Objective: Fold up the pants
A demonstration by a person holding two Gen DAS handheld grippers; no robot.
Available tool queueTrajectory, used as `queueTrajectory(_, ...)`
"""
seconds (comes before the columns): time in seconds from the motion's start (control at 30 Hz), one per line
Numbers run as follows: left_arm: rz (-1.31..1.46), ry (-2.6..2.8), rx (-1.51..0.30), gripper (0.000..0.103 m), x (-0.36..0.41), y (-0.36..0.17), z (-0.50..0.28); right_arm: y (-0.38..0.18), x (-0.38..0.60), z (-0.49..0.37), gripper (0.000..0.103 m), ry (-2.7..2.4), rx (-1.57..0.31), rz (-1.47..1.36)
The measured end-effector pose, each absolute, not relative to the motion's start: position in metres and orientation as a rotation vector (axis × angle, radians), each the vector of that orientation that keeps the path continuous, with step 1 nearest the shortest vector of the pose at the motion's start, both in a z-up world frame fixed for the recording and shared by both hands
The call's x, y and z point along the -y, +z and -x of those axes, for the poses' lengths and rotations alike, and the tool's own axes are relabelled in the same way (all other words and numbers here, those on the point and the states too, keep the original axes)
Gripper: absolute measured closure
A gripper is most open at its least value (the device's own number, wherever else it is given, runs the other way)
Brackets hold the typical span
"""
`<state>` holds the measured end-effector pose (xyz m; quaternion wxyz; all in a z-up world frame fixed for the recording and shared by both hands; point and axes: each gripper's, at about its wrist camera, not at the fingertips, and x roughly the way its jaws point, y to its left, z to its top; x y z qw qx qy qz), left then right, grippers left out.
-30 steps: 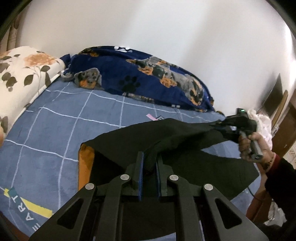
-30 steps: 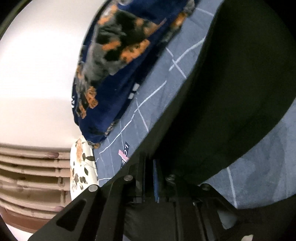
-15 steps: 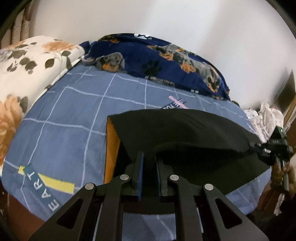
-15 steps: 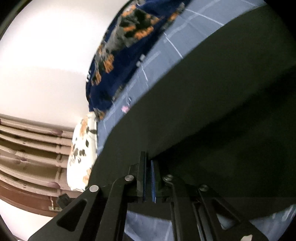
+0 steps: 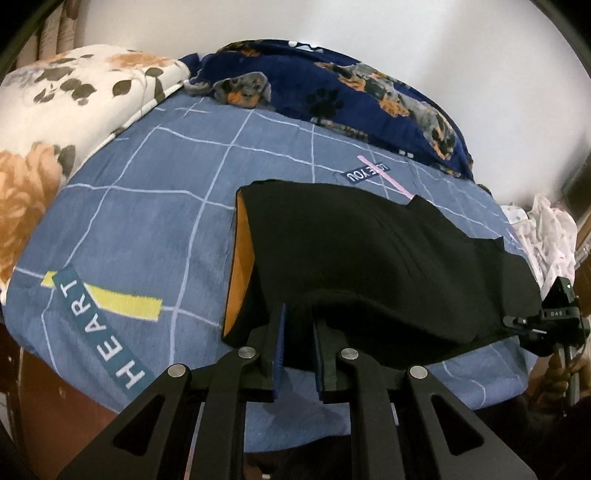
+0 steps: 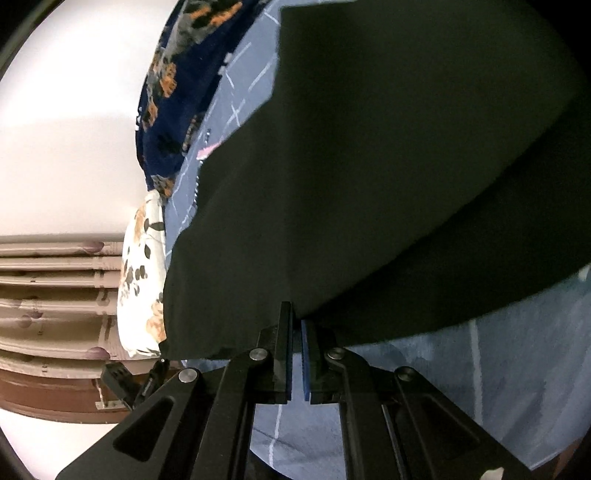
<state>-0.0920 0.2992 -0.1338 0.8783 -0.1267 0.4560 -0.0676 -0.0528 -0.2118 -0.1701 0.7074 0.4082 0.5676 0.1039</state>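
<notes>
Left wrist view: the left gripper [image 5: 298,325] pinches the near edge of the black pants [image 5: 369,251], and the right gripper [image 5: 517,320] clamps their far corner. The pants lie spread on the bed [image 5: 147,229], its blue grid sheet flanked by a floral pillow [image 5: 66,103], a dog-print blanket [image 5: 332,92] and a white wall [image 5: 406,33].

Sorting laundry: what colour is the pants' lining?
Orange, inside the black pants; clearest in the left wrist view.

The left tongs [image 5: 298,334] reach forward and low, jaws pinched on black cloth — a narrow gap between the blue pads. The right tongs [image 6: 296,325] are rolled sideways, jaws nearly together, nipping the cloth's edge — seen small at the left view's far right.
</notes>
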Motion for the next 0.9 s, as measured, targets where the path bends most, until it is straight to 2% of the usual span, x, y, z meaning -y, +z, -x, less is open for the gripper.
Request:
queueTrajectory(0.17,0.238,-0.129,-0.967,0.088,-0.298,-0.135,0.095,-0.171,0.21,0.053,0.098,0.221,-1.265,-0.899)
queueTrajectory(0.23,0.231,-0.106,-0.989,0.082,-0.3,-0.135,0.097,-0.172,0.21,0.053,0.098,0.216,-1.27,-0.898)
queueTrajectory(0.37,0.262,-0.031,-0.995,0.082,-0.321,-0.129,0.108,-0.175,0.21,0.053,0.098,0.213,-1.278,-0.909)
queueTrajectory(0.57,0.284,0.09,-0.875,0.082,-0.342,-0.094,0.117,-0.174,0.212,0.053,0.098,0.218,-1.278,-0.9)
queueTrajectory(0.73,0.253,-0.077,-0.859,0.082,-0.295,-0.081,0.089,-0.178,0.212,0.054,0.098,0.214,-1.282,-0.897)
queueTrajectory(0.9,0.175,-0.268,-0.98,0.082,-0.219,-0.123,0.056,-0.18,0.215,0.056,0.096,0.233,-1.26,-0.916)
